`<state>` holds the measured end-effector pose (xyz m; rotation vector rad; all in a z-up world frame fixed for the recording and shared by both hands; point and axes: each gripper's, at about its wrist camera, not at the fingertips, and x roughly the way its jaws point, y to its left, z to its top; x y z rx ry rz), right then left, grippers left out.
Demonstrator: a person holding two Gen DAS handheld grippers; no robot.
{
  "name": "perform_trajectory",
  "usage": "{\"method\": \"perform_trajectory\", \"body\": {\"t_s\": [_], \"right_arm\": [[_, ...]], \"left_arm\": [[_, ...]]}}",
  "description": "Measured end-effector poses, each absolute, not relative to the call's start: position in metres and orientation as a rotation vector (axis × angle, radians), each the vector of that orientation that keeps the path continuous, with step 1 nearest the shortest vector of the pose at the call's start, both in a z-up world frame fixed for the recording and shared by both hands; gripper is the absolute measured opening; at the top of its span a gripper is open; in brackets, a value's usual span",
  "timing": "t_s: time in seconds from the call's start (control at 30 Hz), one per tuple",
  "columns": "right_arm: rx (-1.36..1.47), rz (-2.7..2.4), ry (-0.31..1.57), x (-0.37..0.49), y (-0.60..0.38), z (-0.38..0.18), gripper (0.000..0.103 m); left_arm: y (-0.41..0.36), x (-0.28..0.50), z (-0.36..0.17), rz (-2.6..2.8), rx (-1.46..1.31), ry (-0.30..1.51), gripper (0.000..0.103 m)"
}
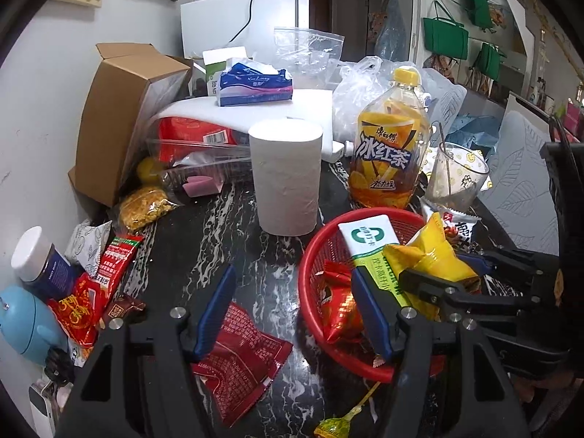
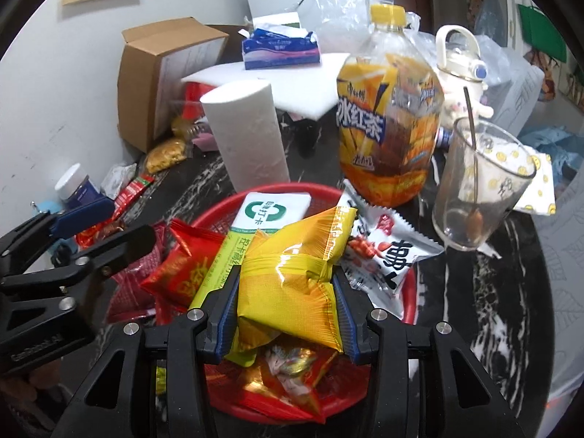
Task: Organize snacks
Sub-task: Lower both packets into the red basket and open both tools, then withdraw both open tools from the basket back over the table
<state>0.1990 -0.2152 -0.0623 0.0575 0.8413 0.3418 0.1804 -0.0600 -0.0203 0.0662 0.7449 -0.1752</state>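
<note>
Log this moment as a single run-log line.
right gripper: shut on yellow snack packet, over red basket | left gripper: open, empty | dark red packet: on table

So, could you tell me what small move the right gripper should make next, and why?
Probably open the jaws and let go. The right gripper is shut on the yellow packet, which already hangs over the red basket among the other snacks, so releasing should drop it in. The left gripper is open, holding nothing.

Basket (image 2: 410, 294) before bottle (image 2: 390, 109); paper roll (image 2: 244, 135) left of bottle (glass (image 2: 481, 189) right).
</note>
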Motion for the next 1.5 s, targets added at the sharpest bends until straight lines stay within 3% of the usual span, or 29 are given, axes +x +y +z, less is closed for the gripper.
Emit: {"method": "perform_trajectory", "body": {"t_s": [0.1,0.27,0.47,1.3,1.5], "right_arm": [[0.054,0.343,0.833,0.2,-0.215,-0.063,0.046],[0.048,0.343,0.838,0.2,-0.214,-0.059,0.06],[0.03,0.331,0.836,0.197,-0.214,-0.053,0.064],[0.02,0.329,0.65,0.113,-0.204,0.024,0.065],[0.01,0.339,0.595,0.08,-0.199,0.041,0.073]], "left_arm": [[-0.059,0.178,-0.02,-0.174,0.059,0.749,0.065],[-0.06,0.174,-0.017,-0.174,0.061,0.744,0.065],[-0.059,0.169,-0.01,-0.169,0.071,0.725,0.065],[-0.048,0.084,0.064,-0.113,0.113,0.569,0.065],[-0.041,0.053,0.079,-0.091,0.125,0.529,0.066]]}}
